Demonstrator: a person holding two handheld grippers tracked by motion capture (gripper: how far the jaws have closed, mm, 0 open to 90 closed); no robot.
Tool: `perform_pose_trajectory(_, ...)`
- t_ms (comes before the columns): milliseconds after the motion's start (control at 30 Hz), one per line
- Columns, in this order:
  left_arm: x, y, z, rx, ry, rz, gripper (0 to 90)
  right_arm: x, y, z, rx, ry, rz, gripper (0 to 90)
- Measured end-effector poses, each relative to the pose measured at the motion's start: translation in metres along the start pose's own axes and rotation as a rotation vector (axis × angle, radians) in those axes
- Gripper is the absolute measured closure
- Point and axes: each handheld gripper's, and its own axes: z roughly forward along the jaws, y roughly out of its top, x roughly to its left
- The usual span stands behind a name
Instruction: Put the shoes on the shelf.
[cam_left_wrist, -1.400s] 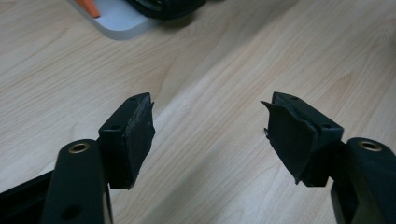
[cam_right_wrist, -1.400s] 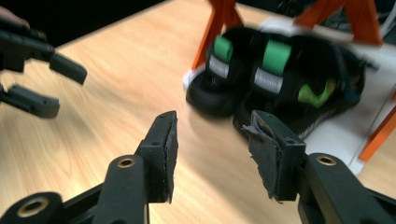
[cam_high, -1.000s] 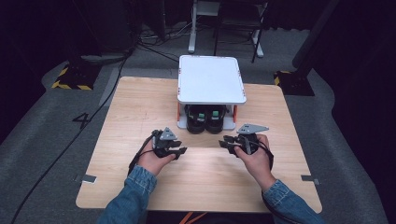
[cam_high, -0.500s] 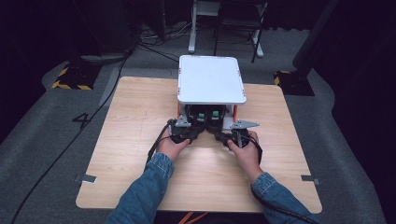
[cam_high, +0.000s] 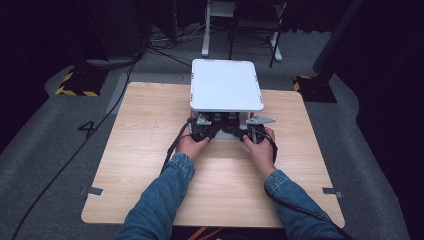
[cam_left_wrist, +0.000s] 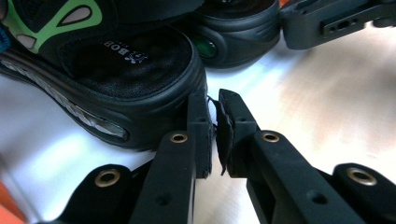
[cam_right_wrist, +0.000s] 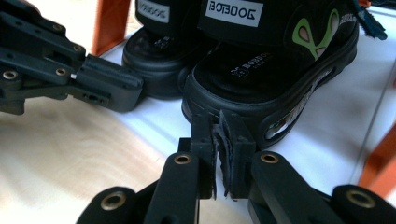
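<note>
A pair of black sandals with green trim (cam_high: 221, 123) stands on the bottom board of a low white shelf (cam_high: 225, 85), heels toward me. My left gripper (cam_high: 204, 131) has its tips (cam_left_wrist: 214, 100) at the heel rim of the left sandal (cam_left_wrist: 130, 70). Its jaws have just been closing and are shut, with nothing between them. My right gripper (cam_high: 249, 132) has its tips (cam_right_wrist: 218, 119) against the heel of the right sandal (cam_right_wrist: 271, 70). It has also just closed and is shut on nothing. Each gripper view shows the other gripper beside it (cam_left_wrist: 327, 23) (cam_right_wrist: 107, 88).
The shelf stands at the far middle of a wooden table (cam_high: 150, 130) on orange posts (cam_right_wrist: 109, 23). Its white top hangs low over the sandals. Both forearms in denim sleeves (cam_high: 165, 195) lie across the near half of the table. Cables trail on the floor (cam_high: 65, 165).
Both hands have moved forward and inward, from the middle of the table to the shelf's front edge, where the grippers now sit at the sandals' heels.
</note>
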Motion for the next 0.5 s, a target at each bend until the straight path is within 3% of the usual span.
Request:
perform_pose_trajectory(67, 0.004, 0.004, 0.003, -0.004, 0.032, 0.005, 81.8, -0.003, 0.004, 0.006, 0.006, -0.006, 0.003, 84.9)
perform_pose_trajectory(100, 0.007, 0.006, 0.004, -0.011, 0.050, 0.028, 81.0, -0.005, 0.005, 0.009, -0.004, -0.008, 0.001, 84.9)
perform_pose_trajectory(133, 0.007, 0.007, 0.004, -0.007, 0.059, 0.005, 80.0, -0.007, 0.006, 0.012, -0.010, -0.008, 0.000, 84.6)
perform_pose_trajectory(167, 0.009, 0.008, 0.004, -0.010, 0.056, 0.005, 78.9, -0.006, 0.006, 0.014, -0.004, 0.002, 0.021, 83.1)
perform_pose_trajectory(233, 0.010, 0.009, 0.002, -0.020, 0.041, 0.005, 75.7, -0.006, 0.007, 0.016, -0.022, 0.001, 0.008, 73.9)
perform_pose_trajectory(300, 0.004, 0.010, -0.004, -0.018, 0.057, 0.023, 67.1, 0.000, 0.007, 0.013, -0.040, -0.002, 0.012, 62.0)
perform_pose_trajectory(367, -0.006, 0.008, -0.014, -0.028, 0.071, 0.019, 62.1, 0.006, 0.008, 0.006, -0.052, 0.013, -0.006, 58.6)
perform_pose_trajectory(400, -0.009, 0.007, -0.018, -0.026, 0.050, 0.041, 59.7, 0.010, 0.008, 0.001, -0.052, 0.022, -0.012, 57.0)
perform_pose_trajectory(433, -0.015, 0.006, -0.024, -0.034, 0.071, 0.015, 56.0, 0.013, 0.008, -0.004, -0.057, 0.025, -0.032, 55.5)
perform_pose_trajectory(500, -0.024, 0.004, -0.034, -0.029, 0.048, -0.024, 48.4, 0.019, 0.009, -0.016, -0.061, 0.025, -0.083, 52.3)
